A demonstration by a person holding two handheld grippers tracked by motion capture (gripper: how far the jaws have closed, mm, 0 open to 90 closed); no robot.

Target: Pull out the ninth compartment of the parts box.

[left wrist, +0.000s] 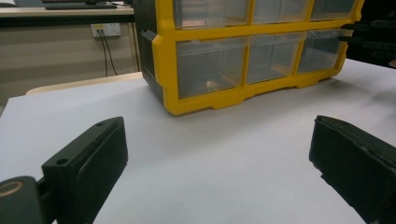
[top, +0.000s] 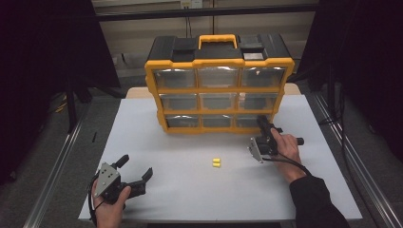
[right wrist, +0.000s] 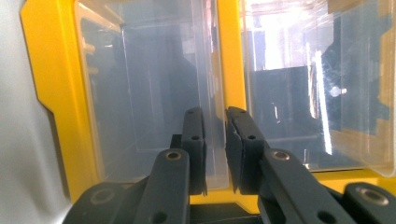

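Two small yellow pieces (top: 216, 163) lie side by side on the white table (top: 180, 190), untouched, so as far as I can judge the putting-away has not begun. Nearest the person, the left gripper (top: 135, 172) rests low on the table with its jaws spread wide and nothing between them. Farther out, the right gripper (top: 263, 124) is pressed up to the bottom-right drawer (right wrist: 149, 93) of the yellow organizer (top: 218, 61), its jaws drawn almost together on the clear front lip of that drawer. All nine drawers look shut. Opening this one seems to be the step in hand; carrying the pieces in and closing it remain.
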